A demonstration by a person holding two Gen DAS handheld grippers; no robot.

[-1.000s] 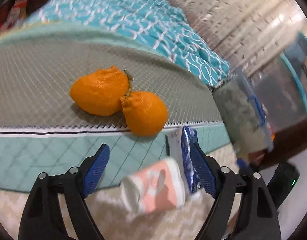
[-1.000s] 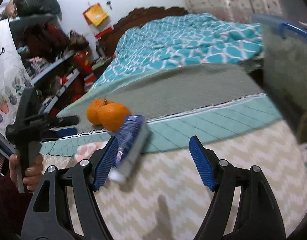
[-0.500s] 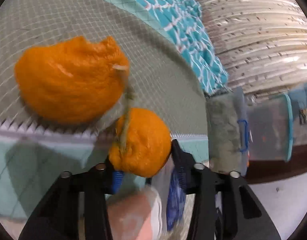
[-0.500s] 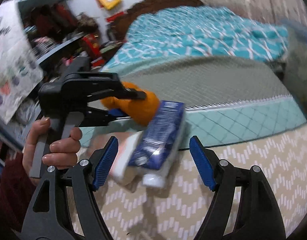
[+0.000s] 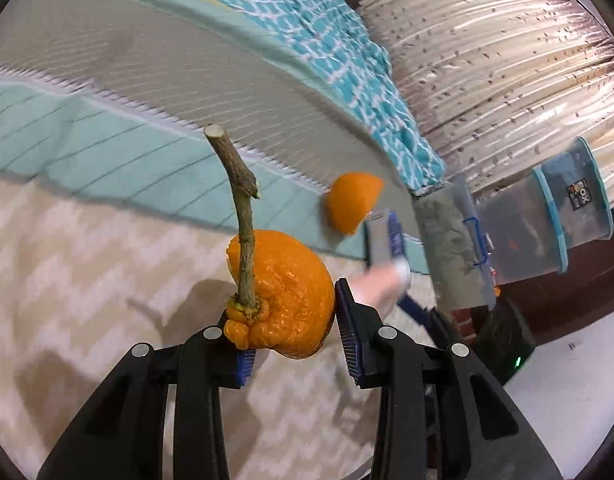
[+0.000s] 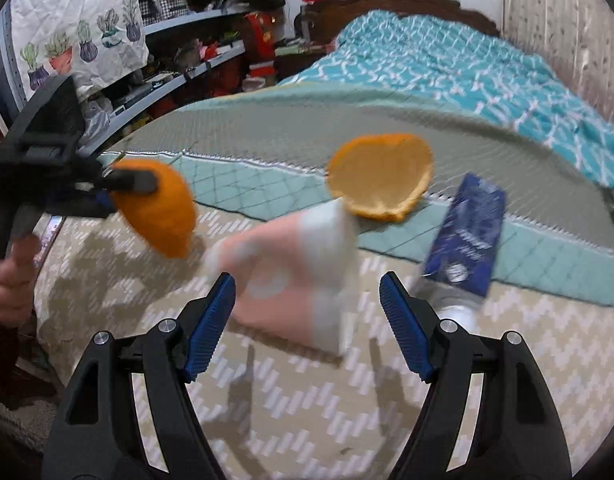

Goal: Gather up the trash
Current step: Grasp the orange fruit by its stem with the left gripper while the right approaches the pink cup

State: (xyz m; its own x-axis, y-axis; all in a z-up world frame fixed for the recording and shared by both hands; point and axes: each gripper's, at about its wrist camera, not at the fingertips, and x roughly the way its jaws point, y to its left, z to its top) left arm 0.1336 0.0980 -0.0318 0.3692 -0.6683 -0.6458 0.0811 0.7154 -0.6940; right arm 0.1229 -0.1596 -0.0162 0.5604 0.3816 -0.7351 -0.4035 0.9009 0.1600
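My left gripper (image 5: 293, 330) is shut on an orange peel half with a woody stem (image 5: 283, 292) and holds it above the bed; it also shows in the right wrist view (image 6: 159, 212). A second orange peel half (image 6: 381, 176) lies on the grey-green blanket, also in the left wrist view (image 5: 353, 200). A pink and white tube (image 6: 295, 268) lies on the chevron cover between the fingers of my right gripper (image 6: 307, 320), which is open. A blue and white wrapper (image 6: 467, 236) lies just right of it.
The bed has a chevron cover (image 6: 307, 400), a teal quilt (image 6: 447, 60) and a grey-green blanket. Clear plastic storage bins (image 5: 547, 220) stand beyond the bed's end. Cluttered shelves (image 6: 179, 64) line the far wall.
My left gripper closed on one orange peel half, pulled it from the other and lifted it left. My right gripper shifted left from the blue wrapper to around the pink tube.
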